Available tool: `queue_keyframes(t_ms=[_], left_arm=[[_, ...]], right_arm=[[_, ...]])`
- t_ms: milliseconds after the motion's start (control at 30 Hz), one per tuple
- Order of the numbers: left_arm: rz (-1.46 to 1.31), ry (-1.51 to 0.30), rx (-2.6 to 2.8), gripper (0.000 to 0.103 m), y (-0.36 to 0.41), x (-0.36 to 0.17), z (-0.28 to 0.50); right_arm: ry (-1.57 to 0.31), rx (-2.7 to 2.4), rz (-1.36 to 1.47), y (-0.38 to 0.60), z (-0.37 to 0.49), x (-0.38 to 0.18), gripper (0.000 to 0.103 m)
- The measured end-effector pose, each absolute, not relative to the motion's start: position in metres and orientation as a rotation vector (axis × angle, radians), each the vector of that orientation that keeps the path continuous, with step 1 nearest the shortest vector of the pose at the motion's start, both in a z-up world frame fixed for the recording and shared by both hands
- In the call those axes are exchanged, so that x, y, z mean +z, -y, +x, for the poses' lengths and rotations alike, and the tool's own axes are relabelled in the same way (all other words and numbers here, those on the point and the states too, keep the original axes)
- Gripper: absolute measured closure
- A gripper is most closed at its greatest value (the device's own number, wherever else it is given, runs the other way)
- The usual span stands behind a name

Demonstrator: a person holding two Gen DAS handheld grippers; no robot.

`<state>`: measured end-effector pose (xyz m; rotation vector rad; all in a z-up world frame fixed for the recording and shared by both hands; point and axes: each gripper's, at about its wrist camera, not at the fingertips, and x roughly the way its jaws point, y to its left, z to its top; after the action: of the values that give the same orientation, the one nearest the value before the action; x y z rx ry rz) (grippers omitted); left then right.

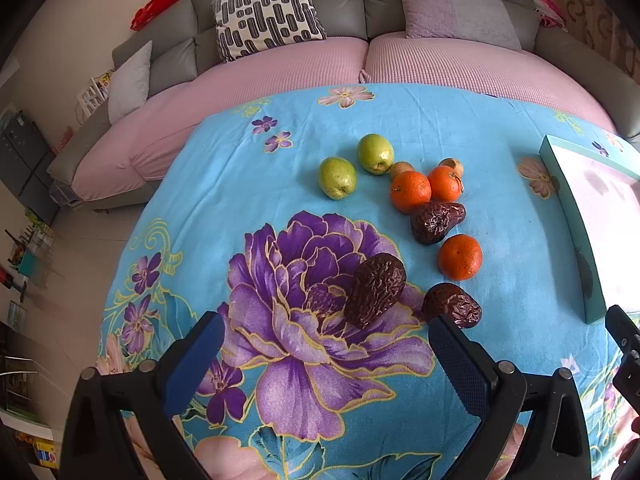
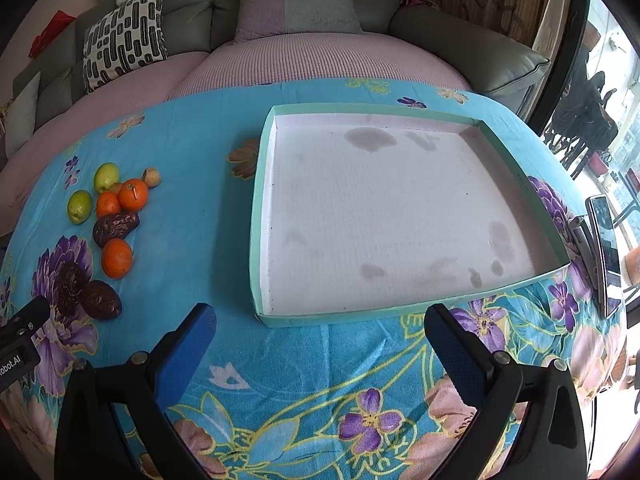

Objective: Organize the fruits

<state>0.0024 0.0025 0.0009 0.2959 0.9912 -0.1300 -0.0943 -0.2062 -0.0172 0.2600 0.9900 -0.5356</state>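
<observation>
Fruits on floral tablecloth (image 1: 208, 184), left of shallow teal-rimmed tray (image 2: 260, 216) — two smooth green fruits (image 1: 337, 178), three round oranges (image 1: 460, 257), three wrinkled dark dates. Nearest date (image 1: 374, 290), oblong, long axis running near-left to far-right. Left gripper (image 1: 326, 354) and right gripper (image 2: 320, 340) — jaws spread wide, holding nothing.

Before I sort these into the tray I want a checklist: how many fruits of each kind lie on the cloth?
Green fruits: 2
Oranges: 3
Wrinkled dark red dates: 3
Small brown fruits: 2
Total: 10, none in the tray yet.
</observation>
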Motion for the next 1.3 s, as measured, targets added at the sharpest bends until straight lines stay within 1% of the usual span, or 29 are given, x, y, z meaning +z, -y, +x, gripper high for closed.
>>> queue_keyframes(t_ms=[1300], left_arm=[[0.295, -0.993, -0.134, 0.0, -0.0031, 0.0006, 0.0017]], right_arm=[[-0.991, -0.535, 0.259, 0.2076, -0.0934, -0.0211, 0.0]])
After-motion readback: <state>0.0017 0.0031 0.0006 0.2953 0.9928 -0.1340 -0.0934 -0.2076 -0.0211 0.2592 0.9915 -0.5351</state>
